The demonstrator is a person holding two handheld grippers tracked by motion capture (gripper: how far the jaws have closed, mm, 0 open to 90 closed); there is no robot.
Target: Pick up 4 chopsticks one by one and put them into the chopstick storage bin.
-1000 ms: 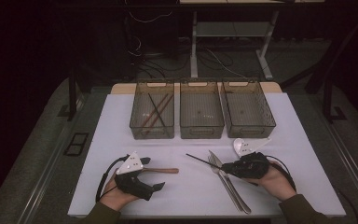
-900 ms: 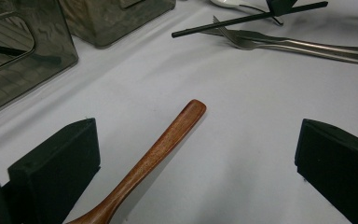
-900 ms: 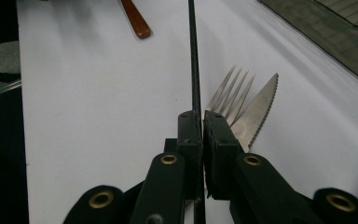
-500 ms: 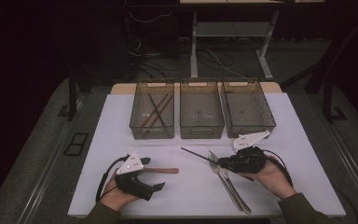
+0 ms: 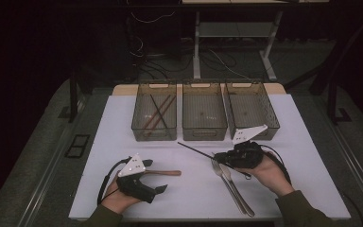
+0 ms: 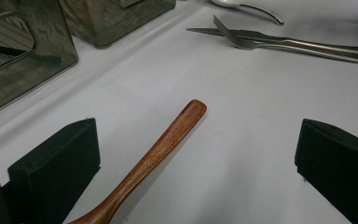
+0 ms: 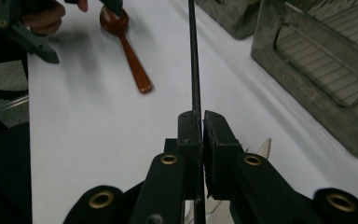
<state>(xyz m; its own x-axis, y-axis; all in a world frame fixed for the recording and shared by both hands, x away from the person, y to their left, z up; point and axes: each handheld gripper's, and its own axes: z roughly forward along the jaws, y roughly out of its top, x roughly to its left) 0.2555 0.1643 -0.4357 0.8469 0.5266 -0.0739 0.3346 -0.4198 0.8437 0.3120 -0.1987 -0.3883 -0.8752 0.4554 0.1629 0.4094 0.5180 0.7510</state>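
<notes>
Sorting cutlery into bins looks like the job, w/ the carry step in hand: right gripper [image 5: 222,158] is clamped on a thin black chopstick [image 5: 196,150], jaws pinched tight on it in the right gripper view [image 7: 195,70], stick jutting out toward the left bin [image 5: 154,128], which already holds a few sticks. Chopstick seems lifted off the surface [image 5: 312,142], angled twd that bin. Left gripper [image 5: 158,188] sits w/ jaws wide apart, straddling the wooden spoon [image 6: 154,156] handle but not touching it, so that pick isn't made yet. Fork [image 5: 227,182] & knife [image 5: 238,189] lie side by side just below the right hand, untouched. Next move, prob.: swing the stick over the left bin, line it up lengthwise w/ the ones inside, lower & let go; tip could catch the bin rim if it comes in too flat.
</notes>
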